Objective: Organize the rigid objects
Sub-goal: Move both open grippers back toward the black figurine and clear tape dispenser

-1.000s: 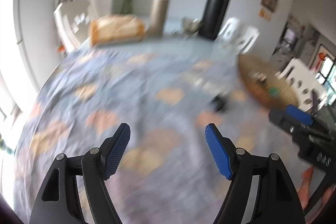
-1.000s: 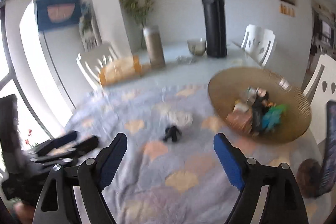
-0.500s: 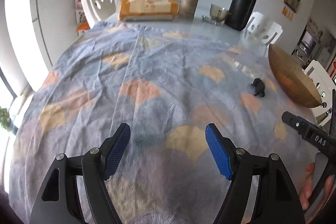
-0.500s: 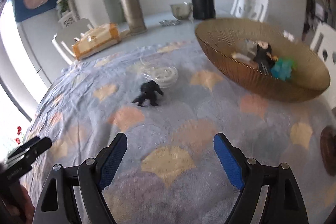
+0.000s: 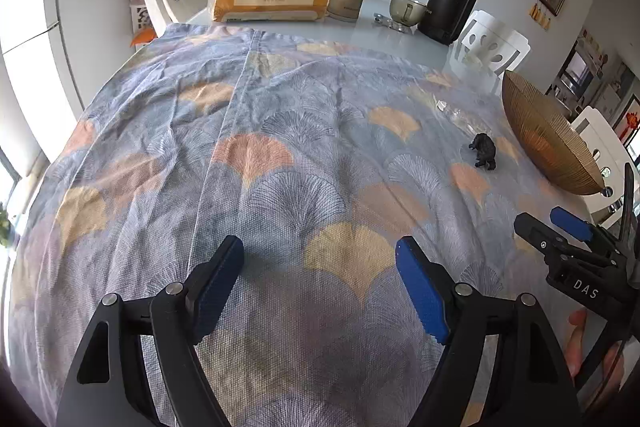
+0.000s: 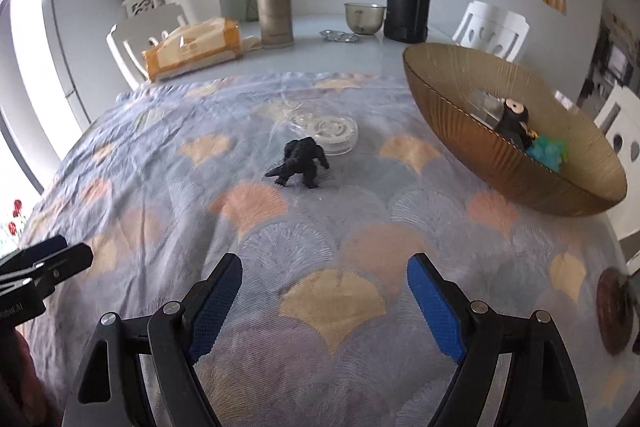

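Sorting partly done: some toys in the bowl, two things left on the cloth

Nearest, the right gripper (image 6: 324, 301) hangs with jaws apart and empty, and the left gripper (image 5: 320, 285) has empty jaws that are opening; beyond on the tablecloth (image 6: 160, 195) stands a black toy animal (image 6: 301, 161), a clear round lid (image 6: 330, 131) just behind it; farther right, the amber bowl (image 6: 480, 155) already holds several small toys.
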